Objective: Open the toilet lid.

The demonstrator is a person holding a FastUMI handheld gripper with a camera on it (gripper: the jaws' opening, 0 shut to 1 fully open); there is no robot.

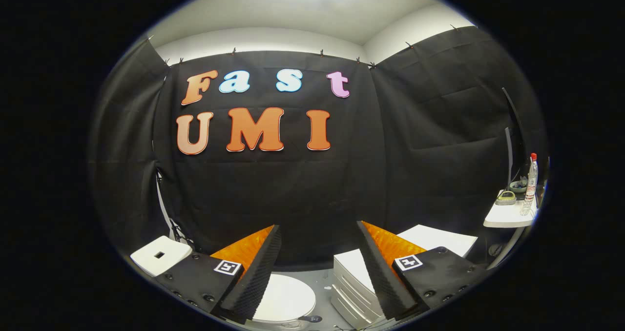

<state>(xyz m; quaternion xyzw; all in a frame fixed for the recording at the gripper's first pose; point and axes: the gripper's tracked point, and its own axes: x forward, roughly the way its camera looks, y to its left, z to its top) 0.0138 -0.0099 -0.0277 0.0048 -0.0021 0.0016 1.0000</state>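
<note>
Fingers [317, 243] spread wide, holding nothing, above the closed toilet lid [285, 299] (white drawer unit [349, 282] just beside).

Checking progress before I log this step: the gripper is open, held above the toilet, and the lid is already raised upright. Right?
Not quite. In the gripper view the toilet lid lies flat and closed, not raised. The gripper is indeed open, held above it, touching nothing.

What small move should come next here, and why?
Probably tip the tool downward and lower it toward the toilet lid. The fingers stand wide apart with nothing between them, aimed at the booth wall. The lid lies closed and flat below them, partly behind the left finger, beside a white drawer unit, so contact looks some way off.
</note>
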